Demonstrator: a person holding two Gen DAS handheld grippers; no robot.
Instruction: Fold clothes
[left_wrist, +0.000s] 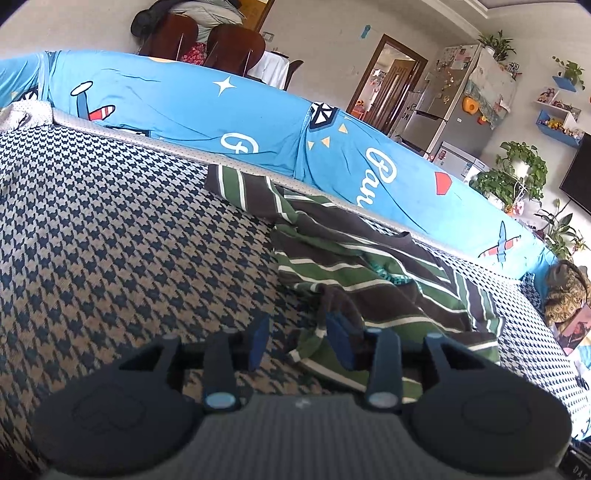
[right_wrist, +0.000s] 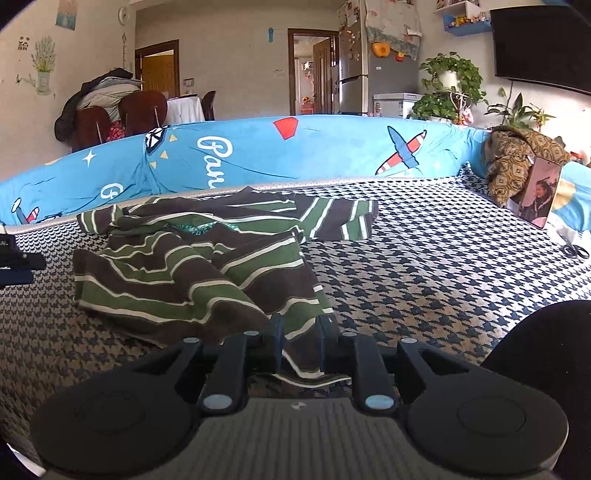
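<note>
Right gripper (right_wrist: 300, 341): 2 fingers drawn close together with a fold of the striped shirt (right_wrist: 192, 266) between them, at the garment's near corner; the cloth fills the narrow gap, so the grip looks closed on it. Left gripper (left_wrist: 300, 341): 2 blue-padded fingers (left_wrist: 258, 341) set apart with a clear gap, low over the shirt's (left_wrist: 369, 273) near edge; its right pad lies against the fabric, the left pad over bare cover, nothing clamped. Shirt: brown and green with thin white stripes, crumpled and unfolded, lying on the checked cover (right_wrist: 424, 258) of a sofa seat, its far edge against the foot of the backrest, 1 sleeve stretched out to the right in the right wrist view. Backrest: draped in a blue sheet (right_wrist: 314, 155) printed with planes, stars and white script. At the sofa's right end: a gold-patterned cloth (right_wrist: 517, 158) bunched up, a phone (right_wrist: 541, 195) propped against it with a lit screen, and scissors (right_wrist: 576, 251) near the seat edge. Beyond the sofa: chairs (right_wrist: 140, 110) heaped with coats, a fridge (right_wrist: 369, 62), potted plants (right_wrist: 450, 85), a dark television (right_wrist: 539, 40) on the wall.
</note>
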